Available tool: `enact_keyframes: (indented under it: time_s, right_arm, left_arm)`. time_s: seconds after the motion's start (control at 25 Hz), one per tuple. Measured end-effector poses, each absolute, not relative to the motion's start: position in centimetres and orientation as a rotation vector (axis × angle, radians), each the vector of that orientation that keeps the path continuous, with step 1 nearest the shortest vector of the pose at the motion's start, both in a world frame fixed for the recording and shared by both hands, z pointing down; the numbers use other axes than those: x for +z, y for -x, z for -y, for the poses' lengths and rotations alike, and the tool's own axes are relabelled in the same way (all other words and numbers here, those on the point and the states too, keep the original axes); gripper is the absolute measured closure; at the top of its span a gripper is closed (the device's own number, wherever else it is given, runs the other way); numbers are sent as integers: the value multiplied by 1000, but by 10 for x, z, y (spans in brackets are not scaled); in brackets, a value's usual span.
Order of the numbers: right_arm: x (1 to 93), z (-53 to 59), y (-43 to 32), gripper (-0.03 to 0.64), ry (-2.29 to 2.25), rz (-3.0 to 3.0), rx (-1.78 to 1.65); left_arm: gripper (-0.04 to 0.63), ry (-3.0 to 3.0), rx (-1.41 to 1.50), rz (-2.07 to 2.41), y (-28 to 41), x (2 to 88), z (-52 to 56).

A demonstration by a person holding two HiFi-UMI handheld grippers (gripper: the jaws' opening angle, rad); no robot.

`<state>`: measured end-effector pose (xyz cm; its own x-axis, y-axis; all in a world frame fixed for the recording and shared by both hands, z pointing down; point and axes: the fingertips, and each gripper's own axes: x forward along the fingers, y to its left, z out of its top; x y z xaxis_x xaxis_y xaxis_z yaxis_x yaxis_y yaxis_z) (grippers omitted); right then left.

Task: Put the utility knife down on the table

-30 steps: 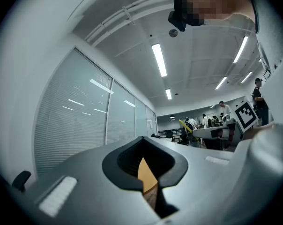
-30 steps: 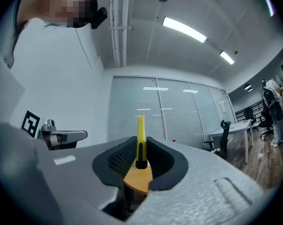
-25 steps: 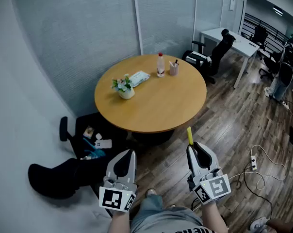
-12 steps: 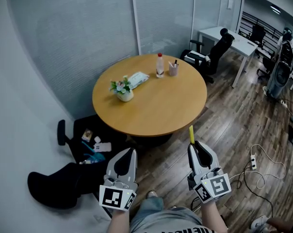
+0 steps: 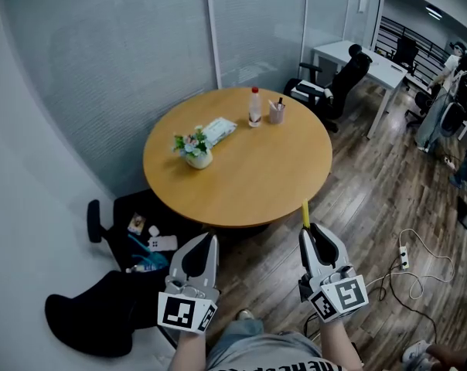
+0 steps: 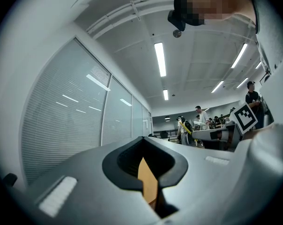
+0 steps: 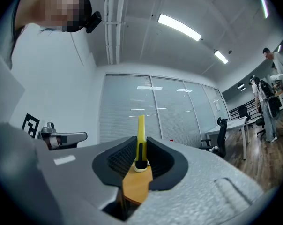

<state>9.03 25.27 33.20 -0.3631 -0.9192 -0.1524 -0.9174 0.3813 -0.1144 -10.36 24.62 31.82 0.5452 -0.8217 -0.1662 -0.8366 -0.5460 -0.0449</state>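
A yellow utility knife (image 5: 305, 214) sticks up from my right gripper (image 5: 317, 247), which is shut on it below the near edge of the round wooden table (image 5: 249, 178). In the right gripper view the knife (image 7: 141, 134) stands upright between the black pads of the right gripper (image 7: 140, 159), with the tabletop (image 7: 136, 185) seen through the gap under it. My left gripper (image 5: 199, 256) is held beside the right one over the floor, shut with nothing in it. The left gripper (image 6: 144, 165) shows only a sliver of tabletop (image 6: 147, 182) through its notch.
On the table stand a small flower pot (image 5: 193, 148), a tissue pack (image 5: 219, 127), a bottle (image 5: 254, 104) and a pen cup (image 5: 277, 111). A black office chair (image 5: 332, 86) and a white desk (image 5: 369, 64) lie beyond. Black bags (image 5: 102, 309) and a power strip (image 5: 404, 259) are on the floor.
The view has drifted a little, so the table sits slightly closer and the knife tip now reaches its near edge. Both grippers keep their pose and grip.
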Motion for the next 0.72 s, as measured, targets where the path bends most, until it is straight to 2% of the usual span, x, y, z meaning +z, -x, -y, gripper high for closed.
enact_keyframes:
  time_s: [0.72]
  right_arm:
    - [339,-209,-71,551,1718,-2454,45]
  left_arm:
    - [584,2730,182,-1354,118,333,-193]
